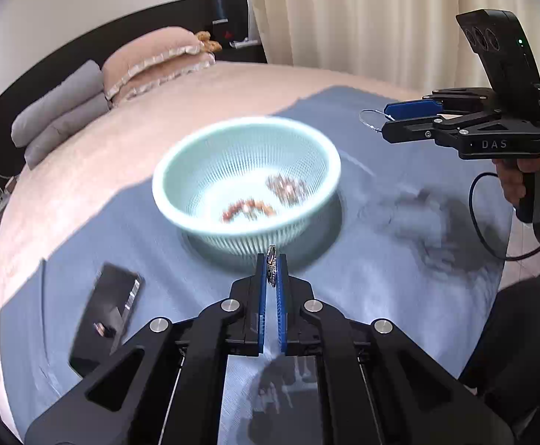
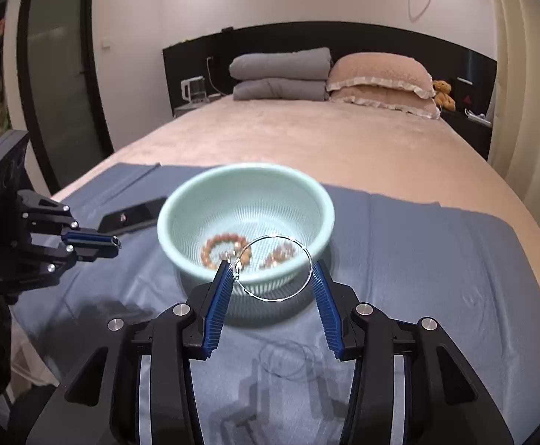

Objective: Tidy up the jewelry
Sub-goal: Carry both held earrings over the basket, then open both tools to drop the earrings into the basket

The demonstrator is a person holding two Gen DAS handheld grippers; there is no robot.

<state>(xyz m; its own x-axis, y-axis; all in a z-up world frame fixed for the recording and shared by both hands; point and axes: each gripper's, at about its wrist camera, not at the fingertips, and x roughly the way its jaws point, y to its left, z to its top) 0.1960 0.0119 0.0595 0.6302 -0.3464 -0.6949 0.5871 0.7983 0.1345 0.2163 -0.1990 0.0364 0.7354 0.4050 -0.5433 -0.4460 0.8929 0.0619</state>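
Note:
A pale green mesh bowl (image 1: 245, 181) sits on a blue cloth (image 1: 381, 259) on the bed; it also shows in the right wrist view (image 2: 245, 222). Two brown bead bracelets (image 2: 225, 250) lie inside it. My left gripper (image 1: 271, 270) is shut on a small dark jewelry piece (image 1: 271, 264), just short of the bowl's near rim. My right gripper (image 2: 271, 272) has its jaws spread wide, with a thin silver hoop (image 2: 273, 267) spanning the gap and touching both fingers, above the bowl's near rim. In the left wrist view the right gripper (image 1: 381, 120) hovers right of the bowl.
A black rectangular box (image 1: 105, 307) lies on the cloth left of the bowl, also in the right wrist view (image 2: 132, 215). Pillows (image 2: 381, 81) and a folded grey blanket (image 2: 281, 74) lie at the headboard. Curtains (image 1: 344, 11) hang at the bed's side.

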